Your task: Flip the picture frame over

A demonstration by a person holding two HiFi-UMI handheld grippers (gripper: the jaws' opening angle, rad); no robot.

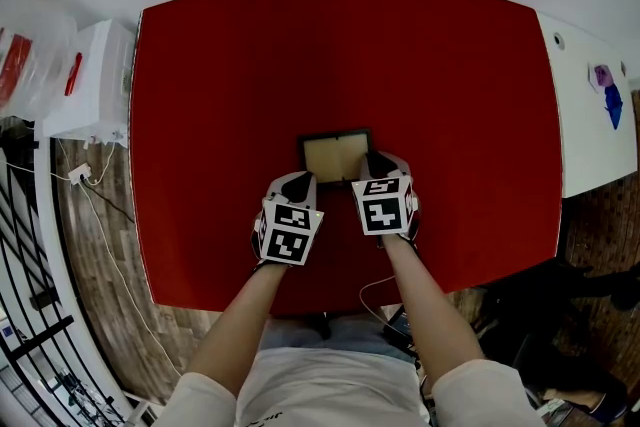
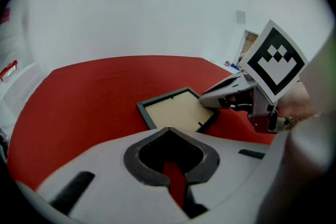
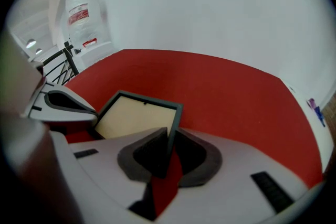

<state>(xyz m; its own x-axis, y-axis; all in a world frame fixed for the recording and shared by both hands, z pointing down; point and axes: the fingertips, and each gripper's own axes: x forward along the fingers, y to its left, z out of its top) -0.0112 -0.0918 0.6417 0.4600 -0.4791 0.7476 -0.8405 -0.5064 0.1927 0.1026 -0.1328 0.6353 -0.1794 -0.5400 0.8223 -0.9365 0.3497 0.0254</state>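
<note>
A small dark-rimmed picture frame lies on the red table with its tan panel facing up. My right gripper is at the frame's near right corner. In the right gripper view the frame's right rim runs into the gap of the right gripper, and the pads press on it. My left gripper rests shut at the near left corner with nothing between its jaws. In the left gripper view the frame lies just beyond the left gripper, and the right gripper touches its right edge.
A white box and a plastic bag stand off the table's left edge. A white table with small coloured items adjoins on the right. Cables lie on the wooden floor at the left.
</note>
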